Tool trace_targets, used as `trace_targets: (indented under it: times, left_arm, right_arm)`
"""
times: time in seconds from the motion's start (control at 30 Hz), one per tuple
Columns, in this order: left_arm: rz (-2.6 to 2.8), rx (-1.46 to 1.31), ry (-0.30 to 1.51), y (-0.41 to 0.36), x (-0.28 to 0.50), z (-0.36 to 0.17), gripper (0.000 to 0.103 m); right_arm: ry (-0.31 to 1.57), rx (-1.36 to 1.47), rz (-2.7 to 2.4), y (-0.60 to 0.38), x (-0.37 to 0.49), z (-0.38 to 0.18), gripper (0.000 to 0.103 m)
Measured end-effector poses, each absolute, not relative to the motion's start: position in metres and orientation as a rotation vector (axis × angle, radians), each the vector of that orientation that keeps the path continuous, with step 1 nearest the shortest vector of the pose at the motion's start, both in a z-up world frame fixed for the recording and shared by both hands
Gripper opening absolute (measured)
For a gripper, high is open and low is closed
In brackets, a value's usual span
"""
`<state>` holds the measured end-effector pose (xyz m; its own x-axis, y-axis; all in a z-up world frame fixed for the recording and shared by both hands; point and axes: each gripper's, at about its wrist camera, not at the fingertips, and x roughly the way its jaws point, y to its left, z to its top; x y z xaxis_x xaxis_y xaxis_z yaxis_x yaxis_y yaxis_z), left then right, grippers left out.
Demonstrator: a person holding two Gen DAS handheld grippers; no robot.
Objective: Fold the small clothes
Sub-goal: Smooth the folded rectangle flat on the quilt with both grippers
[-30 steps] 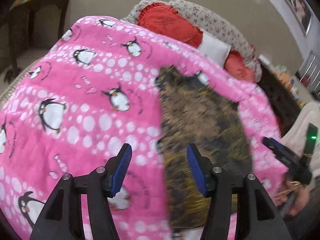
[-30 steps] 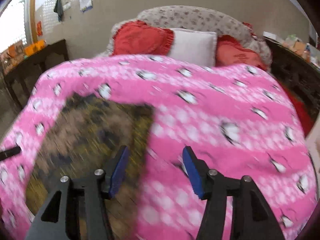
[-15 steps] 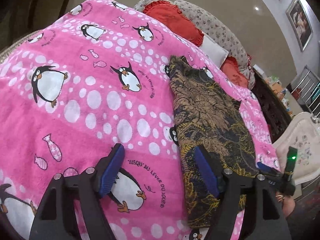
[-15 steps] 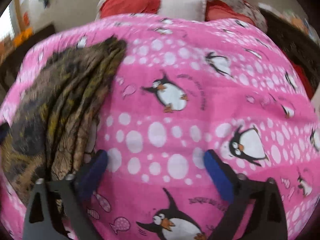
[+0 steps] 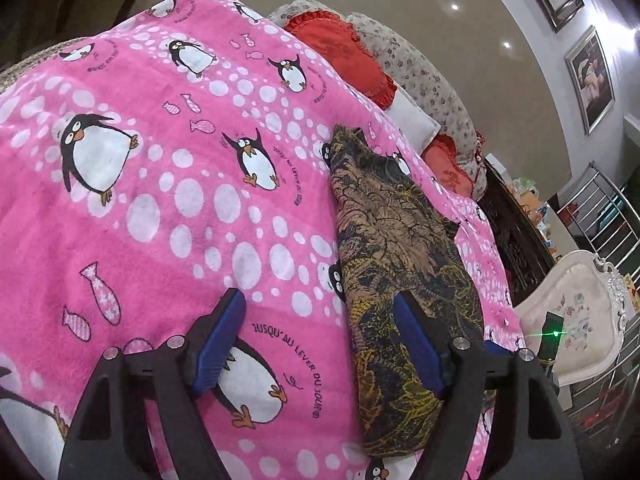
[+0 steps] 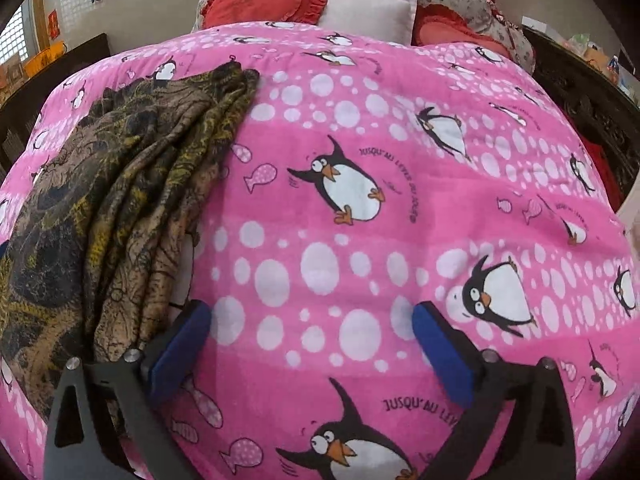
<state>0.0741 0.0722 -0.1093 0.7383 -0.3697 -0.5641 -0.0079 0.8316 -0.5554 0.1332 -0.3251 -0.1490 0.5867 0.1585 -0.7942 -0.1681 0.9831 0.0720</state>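
The folded garment point(image 5: 400, 264) lies lengthwise on the bed, its narrow end toward the pillows point(image 6: 368, 12); it rests on a pink penguin blanket point(image 6: 360, 208), framed pictures point(image 5: 590, 76) on the wall; brown, black and yellow print, creased; left tongs point(image 5: 320, 340) and right tongs point(image 6: 310, 348) gape wide, holding nothing.

My left tongs point(image 5: 320, 344) and right tongs point(image 6: 312, 348) wear blue pads on black arms above a pink blanket point(image 6: 400, 208) printed with white dots and black-and-white penguins, while the folded garment point(image 5: 400, 264) shows brown, yellow and dark paisley.
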Motion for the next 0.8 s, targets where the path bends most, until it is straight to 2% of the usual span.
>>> trace_targets:
  times: [0.2,0.33,0.5,0.57,0.63,0.8]
  left_arm:
    - [-0.206,-0.482,0.744,0.037,0.049,-0.080,0.057]
    - [-0.303,-0.280,0.755,-0.032,0.042,-0.062,0.059]
    - [-0.224,-0.223,0.858,-0.056,0.055,-0.087,0.059]
    - [-0.212,-0.148,0.830,-0.066,0.052,-0.089,0.061]
    - [-0.185,-0.102,0.847,-0.075,0.052,-0.089,0.062]
    - [-0.186,-0.085,0.860,-0.085,0.060,-0.091,0.083]
  right_arm:
    - [0.917,-0.017,0.134,-0.335,0.105,-0.129,0.098]
    - [0.835,0.045,0.189,-0.341,0.074,-0.102,0.098]
    - [0.747,0.022,0.358,-0.303,0.061,-0.071,0.098]
    - [0.790,-0.066,0.383,-0.278,0.066,-0.082,0.098]
    - [0.959,-0.163,0.378,-0.256,0.079,-0.121,0.099]
    - [0.939,-0.047,0.338,-0.274,0.073,-0.115,0.102]
